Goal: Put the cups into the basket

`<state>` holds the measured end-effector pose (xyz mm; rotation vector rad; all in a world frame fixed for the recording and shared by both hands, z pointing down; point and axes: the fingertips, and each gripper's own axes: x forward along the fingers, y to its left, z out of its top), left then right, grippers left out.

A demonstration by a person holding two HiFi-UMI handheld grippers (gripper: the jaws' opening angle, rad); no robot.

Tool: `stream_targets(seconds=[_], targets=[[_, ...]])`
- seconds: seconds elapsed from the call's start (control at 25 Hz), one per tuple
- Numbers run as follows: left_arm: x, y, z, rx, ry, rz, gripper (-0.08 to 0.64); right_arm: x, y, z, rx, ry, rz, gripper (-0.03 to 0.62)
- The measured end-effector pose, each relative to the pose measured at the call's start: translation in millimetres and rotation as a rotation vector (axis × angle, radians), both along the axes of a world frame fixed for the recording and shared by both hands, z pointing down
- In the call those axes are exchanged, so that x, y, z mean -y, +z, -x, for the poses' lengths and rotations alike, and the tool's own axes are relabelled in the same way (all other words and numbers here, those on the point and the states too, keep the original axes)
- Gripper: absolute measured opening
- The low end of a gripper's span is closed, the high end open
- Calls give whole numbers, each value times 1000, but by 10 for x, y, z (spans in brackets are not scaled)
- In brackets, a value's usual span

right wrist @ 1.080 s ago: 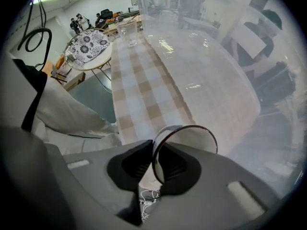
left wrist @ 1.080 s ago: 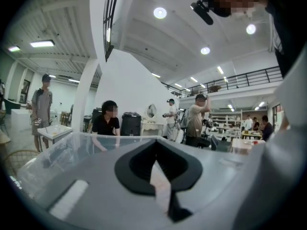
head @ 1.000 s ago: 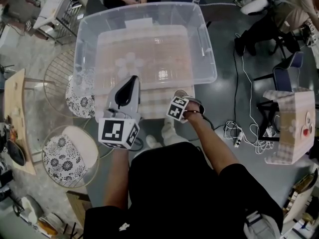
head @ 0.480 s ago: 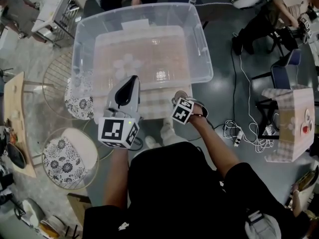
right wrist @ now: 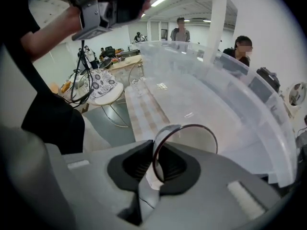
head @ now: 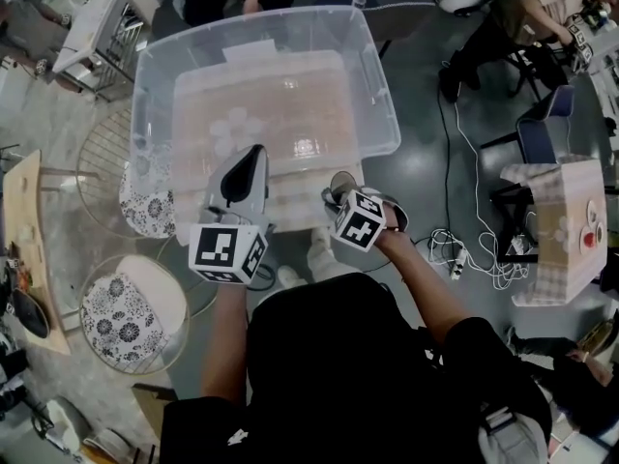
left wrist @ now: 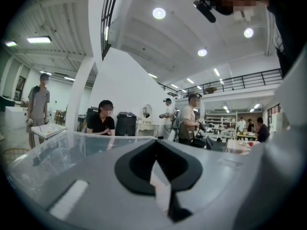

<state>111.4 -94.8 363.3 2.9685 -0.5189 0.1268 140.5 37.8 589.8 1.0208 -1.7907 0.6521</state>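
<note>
1 clear cup (right wrist: 188,137) is clamped by its wall in the right gripper's (right wrist: 155,163) fingers, just short of the basket's (head: 383,114) near wall, prob. to clear its rim, w/ left gripper (left wrist: 154,150) fingers together, empty, alongside.

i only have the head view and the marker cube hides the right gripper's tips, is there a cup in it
Observer: Yes. The right gripper view shows the right gripper with its fingers clamped on the wall of a clear cup with a dark rim.
Operator: and the left one, holding anything
Observer: No. In the left gripper view the left gripper has its fingers closed together, and there's no cup between them.
</note>
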Motion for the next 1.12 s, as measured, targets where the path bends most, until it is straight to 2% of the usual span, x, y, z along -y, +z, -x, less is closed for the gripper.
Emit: stream_targets(seconds=[0.28, 0.48, 0.8, 1.12], targets=[[-52, -4, -69, -6, 16, 6, 8, -54, -660, 160, 36, -73, -45, 38], [-34, -22, -72, -9, 10, 8, 8, 24, -1152, 159, 56, -80, -119, 38], [-4, -11, -68, -11, 1, 11, 8, 334, -1702, -90, 8, -66, -244, 38], [93, 6, -43, -2, -21, 11, 8, 798, -1880, -352, -43, -88, -291, 38]])
